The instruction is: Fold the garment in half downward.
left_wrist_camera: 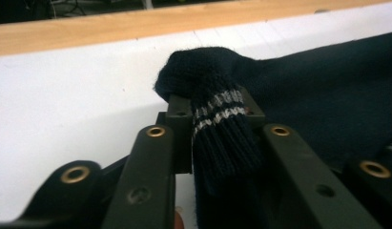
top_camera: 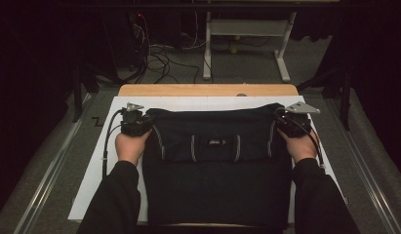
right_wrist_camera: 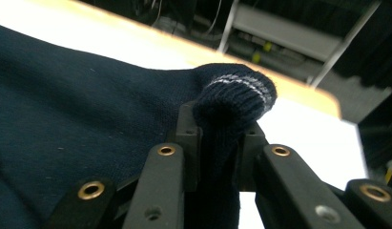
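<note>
A dark navy knitted sweater lies flat on a white board, its far part folded toward me so that pale stripes run across the middle. My left gripper is at the fold's far left corner. In the left gripper view its jaws are shut on a ribbed, grey-striped edge of the sweater, which bunches over the tips. My right gripper is at the far right corner. The right gripper view shows it shut on a striped ribbed bunch of the sweater.
The white board rests on a wooden table whose far edge shows past the sweater. Beyond it are a grey floor, a tangle of cables and the legs of another table. Metal rails run along both sides.
</note>
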Tool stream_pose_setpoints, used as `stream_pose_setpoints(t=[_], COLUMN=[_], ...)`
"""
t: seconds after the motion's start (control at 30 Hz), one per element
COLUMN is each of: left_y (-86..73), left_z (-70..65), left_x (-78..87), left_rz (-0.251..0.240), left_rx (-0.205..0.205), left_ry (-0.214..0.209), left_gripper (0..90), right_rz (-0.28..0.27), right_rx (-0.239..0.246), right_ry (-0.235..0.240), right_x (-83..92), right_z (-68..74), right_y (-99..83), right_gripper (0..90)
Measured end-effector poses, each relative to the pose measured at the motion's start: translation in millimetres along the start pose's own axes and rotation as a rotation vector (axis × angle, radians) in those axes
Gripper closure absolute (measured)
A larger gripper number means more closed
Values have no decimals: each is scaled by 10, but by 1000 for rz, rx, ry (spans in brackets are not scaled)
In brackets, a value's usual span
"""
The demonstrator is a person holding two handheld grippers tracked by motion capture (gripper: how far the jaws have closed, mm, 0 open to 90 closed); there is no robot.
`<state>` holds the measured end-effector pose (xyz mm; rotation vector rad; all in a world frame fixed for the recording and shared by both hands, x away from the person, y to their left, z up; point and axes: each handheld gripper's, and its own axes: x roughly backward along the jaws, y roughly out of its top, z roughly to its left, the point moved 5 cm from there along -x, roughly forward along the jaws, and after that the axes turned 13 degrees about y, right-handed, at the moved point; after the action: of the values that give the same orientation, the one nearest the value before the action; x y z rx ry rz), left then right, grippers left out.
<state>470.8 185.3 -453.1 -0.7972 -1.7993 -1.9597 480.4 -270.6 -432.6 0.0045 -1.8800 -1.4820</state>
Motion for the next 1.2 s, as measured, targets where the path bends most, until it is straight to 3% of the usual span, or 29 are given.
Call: stream_pose_setpoints(t=[0.07, 0.13, 0.2, 0.27, 0.33, 0.4, 0.5, 0.77, 0.87, 0.93, 1.07, 1.2], left_y=[-46, -69, -90, -107, -116, -135, -180, -505, -669, -751, -839, -898], left_z=[-17, -24, -15, 21, 78, 124, 152, -53, -194, -285, -424, -472], left_x=[-54, -80, -85, -77, -47, -3, 83, 342, 404, 419, 365, 273], left_rz=[27, 32, 34, 41, 31, 23, 19, -17, -17, 0, 60, 115], left_rx=[19, 59, 55, 46, 68, 100, 82, -3, -47, -75, -139, -152], left_ry=[-20, -37, -27, -15, -1, -23, -40, -156, -190, -219, -222, -213], left_gripper=[674, 597, 475, 402, 322, 282, 258, 257, 194, 195, 273, 378], right_rz=[33, 53, 70, 73, 68, 60, 58, 21, 17, 23, 83, 127], right_rx=[-11, -31, -53, -69, -90, -113, -121, -105, -95, -96, -91, -103], right_ry=[7, 4, 2, -4, 12, 21, 54, 111, 140, 160, 189, 215], right_x=[-87, -151, -192, -183, -145, -91, -11, 252, 322, 343, 288, 198], right_z=[13, 10, -5, -25, -46, -55, -22, 219, 356, 429, 515, 535], right_y=[-71, -133, -173, -180, -179, -186, -233, -481, -602, -687, -819, -884], right_gripper=[763, 723, 599, 503, 413, 349, 289, 292, 314, 333, 362, 420])
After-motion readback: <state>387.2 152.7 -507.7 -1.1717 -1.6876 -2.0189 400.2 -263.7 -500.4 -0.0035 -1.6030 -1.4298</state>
